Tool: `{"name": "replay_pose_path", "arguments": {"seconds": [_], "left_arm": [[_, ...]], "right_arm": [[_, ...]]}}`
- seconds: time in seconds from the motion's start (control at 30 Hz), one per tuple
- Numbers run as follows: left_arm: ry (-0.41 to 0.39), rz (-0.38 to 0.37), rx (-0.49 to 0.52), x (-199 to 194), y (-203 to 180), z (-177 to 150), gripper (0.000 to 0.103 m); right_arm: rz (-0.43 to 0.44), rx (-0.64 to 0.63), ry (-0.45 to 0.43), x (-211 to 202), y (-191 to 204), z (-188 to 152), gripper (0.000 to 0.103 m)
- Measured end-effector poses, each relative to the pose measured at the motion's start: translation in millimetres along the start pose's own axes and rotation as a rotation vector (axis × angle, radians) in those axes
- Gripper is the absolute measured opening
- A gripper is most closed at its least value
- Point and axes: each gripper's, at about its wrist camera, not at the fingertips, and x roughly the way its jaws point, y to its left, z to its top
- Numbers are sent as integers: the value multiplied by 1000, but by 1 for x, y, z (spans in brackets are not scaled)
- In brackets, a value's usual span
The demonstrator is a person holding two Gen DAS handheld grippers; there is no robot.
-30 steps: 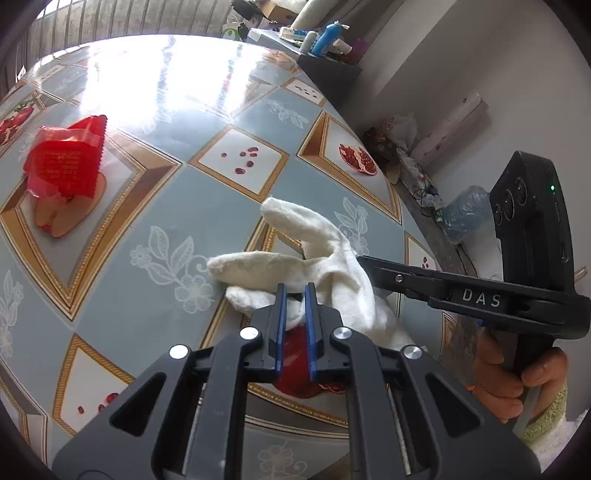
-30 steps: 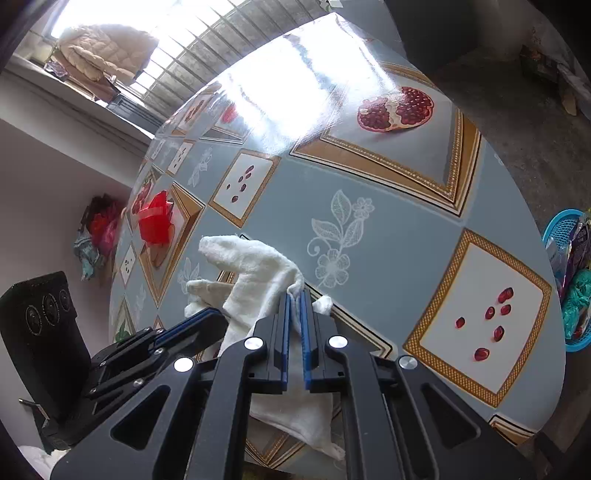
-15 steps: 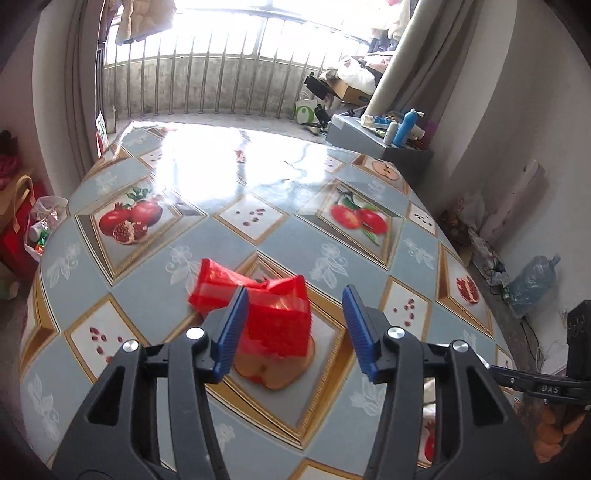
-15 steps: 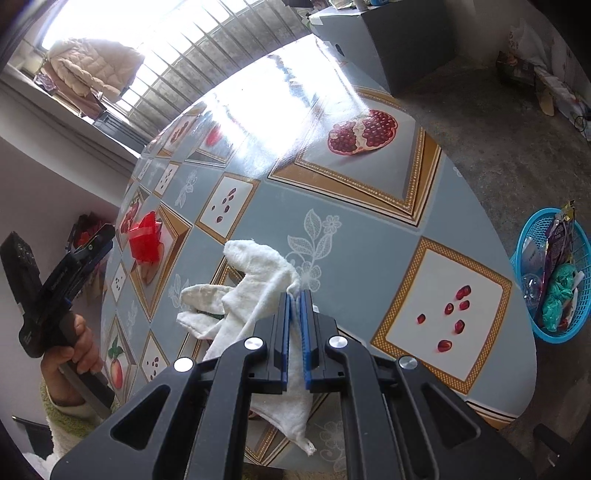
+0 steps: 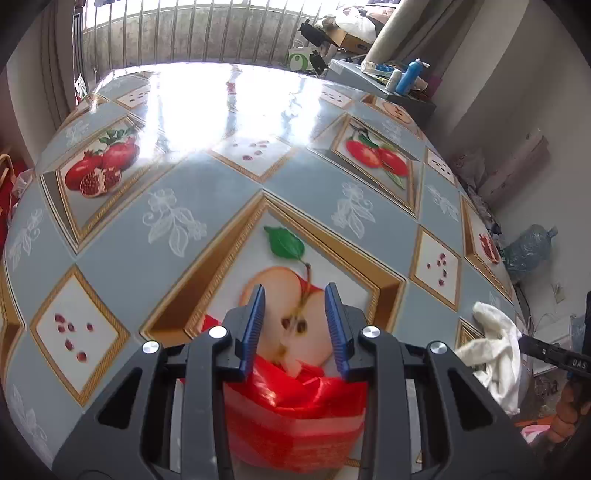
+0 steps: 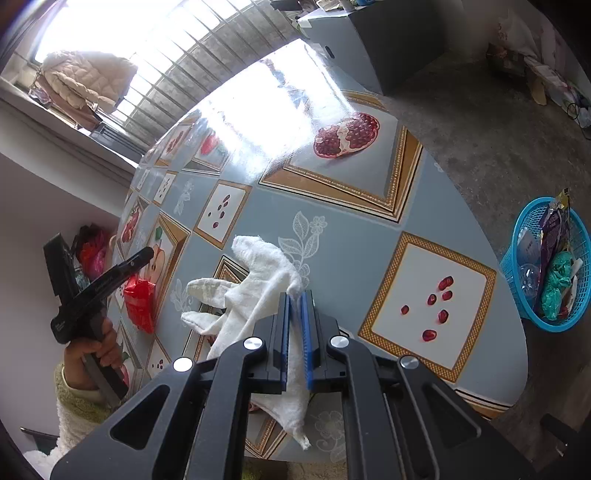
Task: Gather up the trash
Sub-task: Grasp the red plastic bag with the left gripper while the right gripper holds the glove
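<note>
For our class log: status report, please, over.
Left tool closing over red wrapper, not gripped. Right tool shut on white cloth. Nothing blocking.

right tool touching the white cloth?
Touching. In the right wrist view the right tool is shut on the cloth, which runs pinched between the blue pads and hangs out below them.

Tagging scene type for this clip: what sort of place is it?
Probably a lived-in room at home: a round table with a fruit-print oilcloth, a barred window, and a blue basket of rubbish on the bare floor.
</note>
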Motion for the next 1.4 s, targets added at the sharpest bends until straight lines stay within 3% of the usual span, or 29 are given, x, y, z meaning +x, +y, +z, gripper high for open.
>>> {"name": "replay_pose_path", "arguments": {"seconds": [0.2, 0.27, 0.33, 0.4, 0.47, 0.57, 0.67, 0.87, 1.0, 1.07, 1.4], "left_arm": [[49, -167, 25, -17, -36, -53, 32], [42, -177, 55, -25, -45, -63, 37], [-1, -167, 65, -39, -49, -68, 47], [-43, -155, 67, -57, -48, -69, 51], [-76, -130, 69, -74, -46, -69, 55], [-82, -88, 27, -90, -34, -75, 56], [-16, -51, -37, -83, -23, -88, 56], [33, -93, -97, -61, -25, -97, 56], [35, -72, -61, -49, -37, -91, 55], [36, -64, -39, -43, -43, -89, 46], [21, 8, 89, -30, -70, -85, 37]], "right_arm": [[6, 9, -1, -5, -6, -7, 7], [12, 11, -5, -8, -7, -8, 8], [17, 8, -12, -12, -8, -9, 11], [15, 11, -28, -17, -10, -10, 30], [21, 0, -47, -21, -10, -11, 36], [38, 2, -45, -22, -11, -11, 39], [44, 17, -41, -19, -11, -10, 41], [52, 34, -42, -17, -9, -10, 43], [51, 31, -48, -18, -5, -11, 45], [49, 30, -48, -17, -3, -12, 45], [3, -6, -43, -5, 6, -16, 45]]}}
